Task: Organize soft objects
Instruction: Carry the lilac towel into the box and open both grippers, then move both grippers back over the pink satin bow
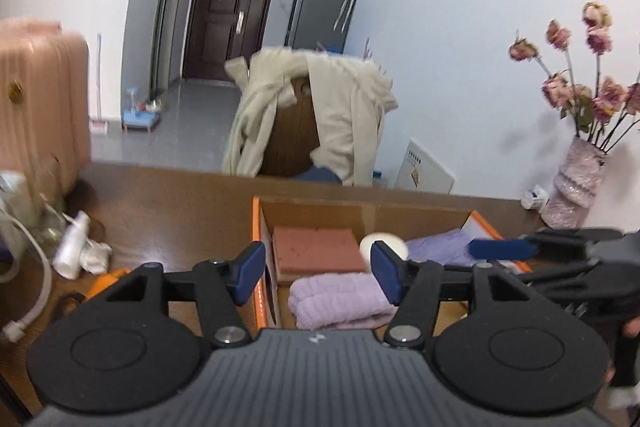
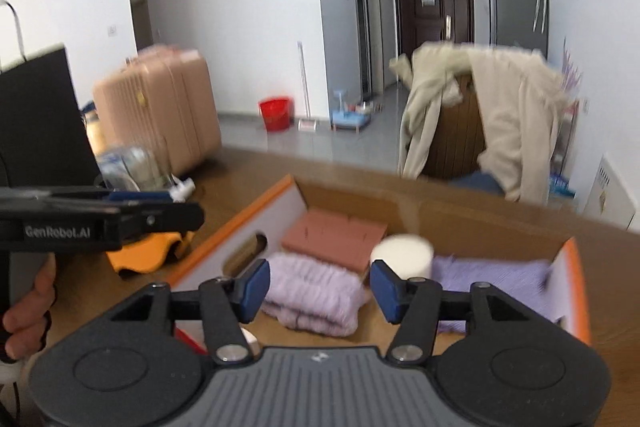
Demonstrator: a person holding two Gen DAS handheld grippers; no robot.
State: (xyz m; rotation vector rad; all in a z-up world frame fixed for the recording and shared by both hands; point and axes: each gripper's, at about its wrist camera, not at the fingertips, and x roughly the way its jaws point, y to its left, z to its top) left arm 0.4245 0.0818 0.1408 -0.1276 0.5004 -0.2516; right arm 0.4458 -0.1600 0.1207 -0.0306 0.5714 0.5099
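An open cardboard box with orange edges (image 1: 316, 207) (image 2: 360, 197) sits on the brown table. Inside lie a folded lilac fluffy towel (image 1: 340, 301) (image 2: 316, 297), a salmon-pink pad (image 1: 318, 247) (image 2: 334, 235), a white cylinder (image 1: 380, 245) (image 2: 402, 253) and a lavender cloth (image 1: 440, 245) (image 2: 496, 277). My left gripper (image 1: 318, 273) is open and empty above the box's near left part. My right gripper (image 2: 318, 287) is open and empty above the box's near side. Each gripper shows in the other's view, the right one (image 1: 504, 249) and the left one (image 2: 136, 203).
A white bottle and crumpled tissue (image 1: 80, 247) and an orange object (image 2: 140, 251) lie on the table left of the box. A vase of dried roses (image 1: 576, 183) stands at the right. A chair with a beige coat (image 1: 312, 119) is behind the table. A pink suitcase (image 2: 160, 115) stands at left.
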